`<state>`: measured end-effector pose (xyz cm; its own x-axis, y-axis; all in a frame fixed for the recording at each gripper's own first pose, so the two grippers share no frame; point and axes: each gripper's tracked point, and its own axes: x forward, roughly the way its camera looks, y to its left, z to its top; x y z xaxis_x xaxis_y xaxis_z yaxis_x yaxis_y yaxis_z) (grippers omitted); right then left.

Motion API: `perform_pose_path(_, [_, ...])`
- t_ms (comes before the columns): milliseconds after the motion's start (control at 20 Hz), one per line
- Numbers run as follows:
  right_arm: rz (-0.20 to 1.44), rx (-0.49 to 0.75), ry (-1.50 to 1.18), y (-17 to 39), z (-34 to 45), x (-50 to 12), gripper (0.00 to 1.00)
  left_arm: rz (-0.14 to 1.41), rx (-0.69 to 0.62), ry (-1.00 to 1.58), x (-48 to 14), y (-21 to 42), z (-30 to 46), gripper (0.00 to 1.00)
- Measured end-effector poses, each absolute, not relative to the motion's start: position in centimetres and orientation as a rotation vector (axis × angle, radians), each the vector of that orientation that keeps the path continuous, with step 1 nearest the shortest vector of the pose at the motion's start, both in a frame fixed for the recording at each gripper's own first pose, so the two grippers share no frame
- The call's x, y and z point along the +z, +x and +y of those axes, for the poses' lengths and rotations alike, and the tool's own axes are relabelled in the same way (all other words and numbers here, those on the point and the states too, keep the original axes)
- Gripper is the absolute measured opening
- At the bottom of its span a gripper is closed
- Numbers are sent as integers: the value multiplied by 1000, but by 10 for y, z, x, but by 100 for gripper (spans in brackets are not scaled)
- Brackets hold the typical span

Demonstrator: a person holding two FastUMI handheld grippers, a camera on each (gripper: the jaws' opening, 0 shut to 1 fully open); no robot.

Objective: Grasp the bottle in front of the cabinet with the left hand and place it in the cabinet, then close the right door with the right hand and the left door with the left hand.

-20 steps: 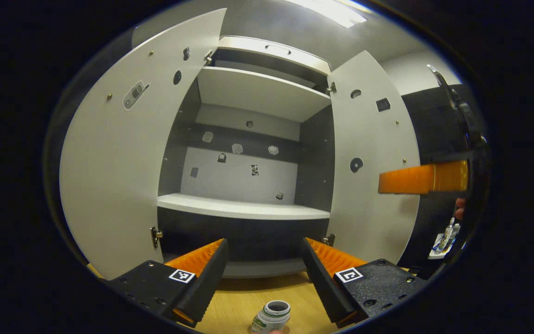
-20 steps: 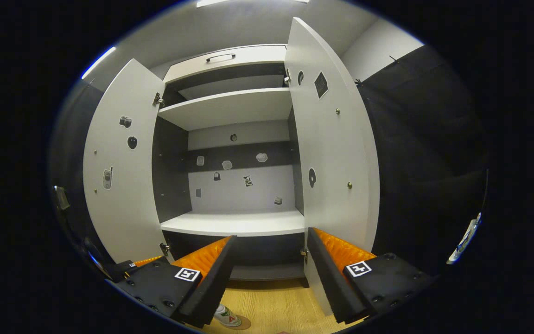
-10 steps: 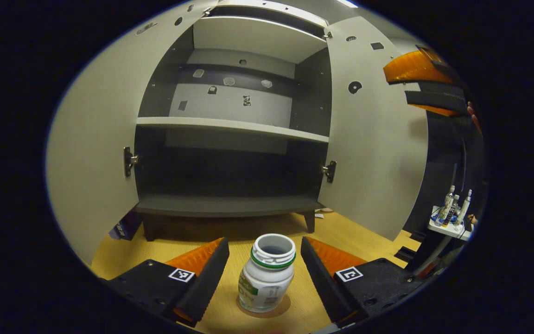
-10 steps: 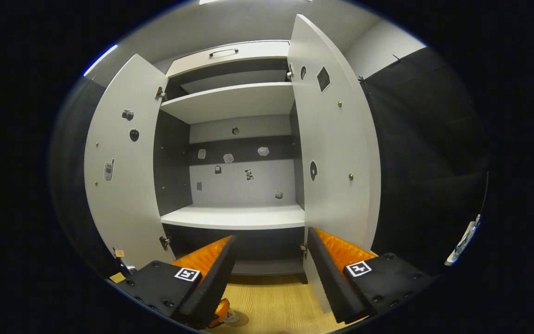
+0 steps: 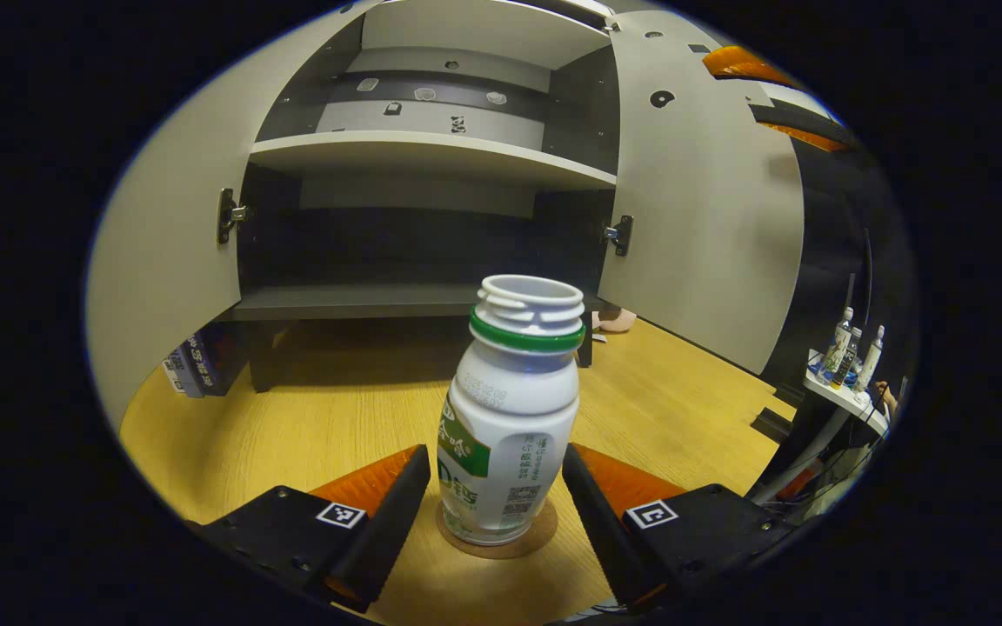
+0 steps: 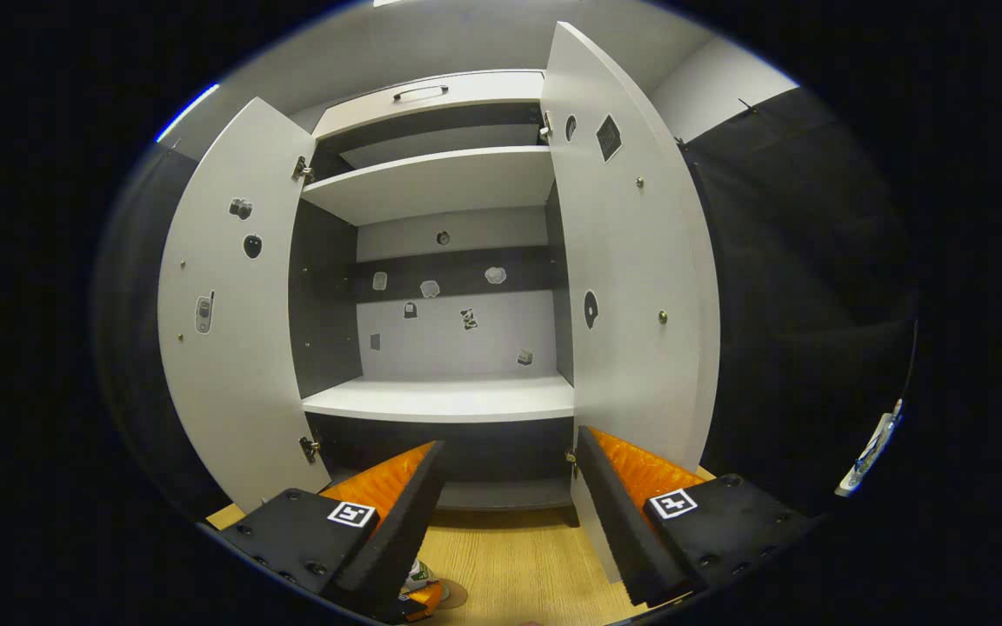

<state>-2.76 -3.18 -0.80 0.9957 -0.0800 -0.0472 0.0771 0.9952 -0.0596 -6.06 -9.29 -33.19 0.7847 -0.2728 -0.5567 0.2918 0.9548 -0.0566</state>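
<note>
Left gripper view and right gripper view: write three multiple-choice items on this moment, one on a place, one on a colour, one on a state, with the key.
1. Where does the bottle stand?
A. On the cabinet's middle shelf
B. On a round coaster on the wooden floor, between the left claw's fingers
C. On the small table at the side

2. What colour is the ring around the bottle's neck?
A. Green
B. Red
C. Blue

3. How do the cabinet doors stand?
A. Both shut
B. Left shut, right open
C. Both open

Key:
1 B: in the left gripper view the bottle sits on the coaster, with the left claw open around it and gaps on both sides.
2 A: a green band circles the neck below the uncapped threads.
3 C: the left door and the right door swing outward, baring the shelves.
</note>
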Motion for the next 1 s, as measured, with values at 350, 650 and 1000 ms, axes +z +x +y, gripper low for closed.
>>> perform_pose_path(350, [56, -76, -45, -26, -31, -9, 98, 530, -332, 27, -300, -60, -94, 76])
perform_pose_path(650, [68, -58, -26, -20, -24, -12, 98, 441, -278, -7, -219, -34, -86, 76])
perform_pose_path(1000, [77, -54, -16, -17, -24, -17, 98, 275, -192, -3, -93, 25, -60, 76])
